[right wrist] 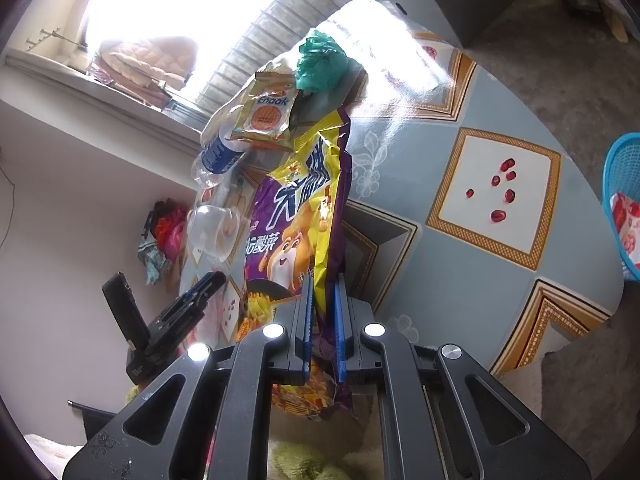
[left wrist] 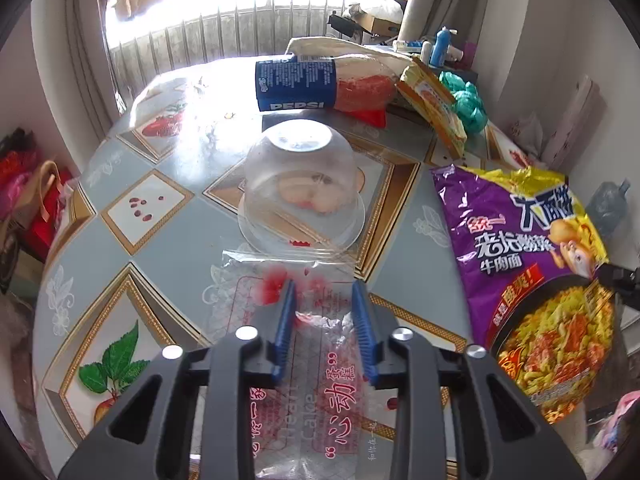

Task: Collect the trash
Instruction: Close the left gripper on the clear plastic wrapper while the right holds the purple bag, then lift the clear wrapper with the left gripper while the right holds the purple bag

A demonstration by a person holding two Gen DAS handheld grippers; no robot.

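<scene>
Purple noodle bag: one, clamped between the right gripper pads, hanging over the table edge. Left gripper fingers sit slightly apart over one clear cake wrapper lying flat; wrapper lies between them, pads not pressing it. Also on table: one upturned clear bowl, one Pepsi bottle, one orange snack packet, one green bag. One blue basket sits off the edge.
</scene>
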